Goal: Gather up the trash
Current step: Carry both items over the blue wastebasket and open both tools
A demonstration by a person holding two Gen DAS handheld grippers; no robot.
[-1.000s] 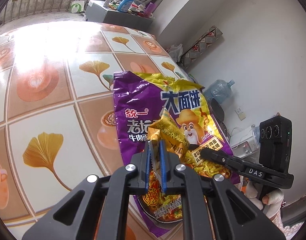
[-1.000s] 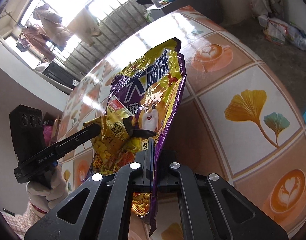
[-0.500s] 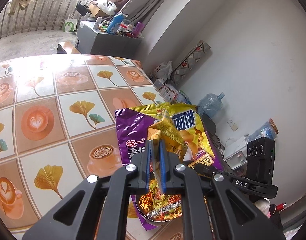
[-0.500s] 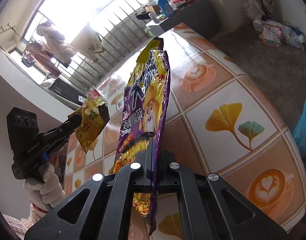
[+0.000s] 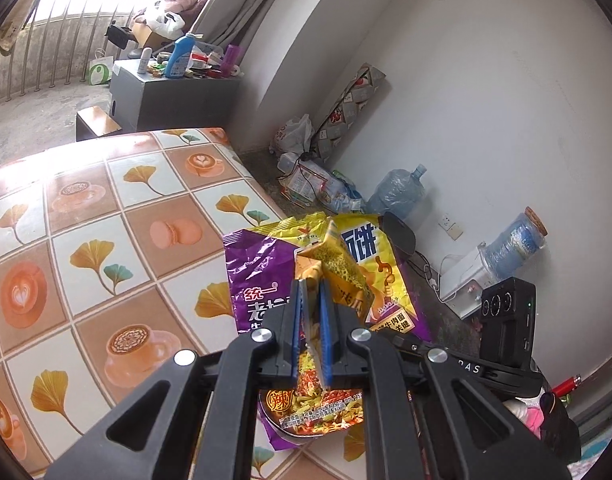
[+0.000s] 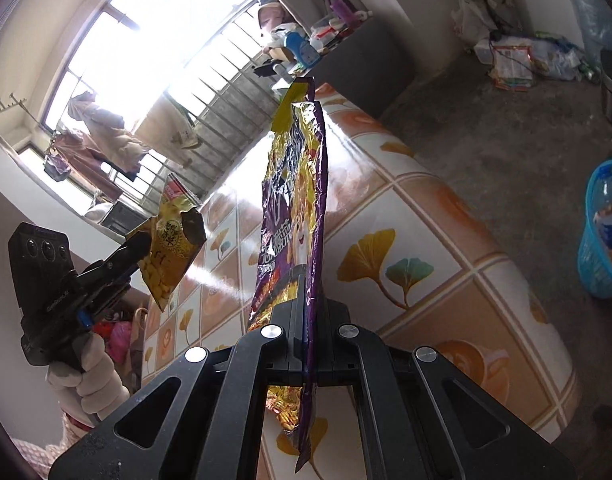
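two wrappers are now lifted clear of the table (image 6: 458, 248), which they overlay a second ago. left gripper (image 5: 311, 280) is clamped on the small yellow packet (image 6: 174, 244); right gripper (image 6: 306, 280) is clamped on the purple noodle bag (image 6: 296, 184), hanging beyond the table's right edge. likely next: blue basket (image 6: 600, 264).

The table (image 5: 106, 216) wears a checked cloth of brown and pale squares printed with golden ginkgo leaves, latte cups and macarons. The big noodle bag (image 5: 262, 280) is purple with a yellow top, a cartoon figure and a bowl of noodles. The small wrapper (image 6: 172, 248) is gold and yellow with a red corner. Both grippers are black, the left gripper (image 5: 311, 276) with blue pads. The basket (image 6: 602, 240) is blue.
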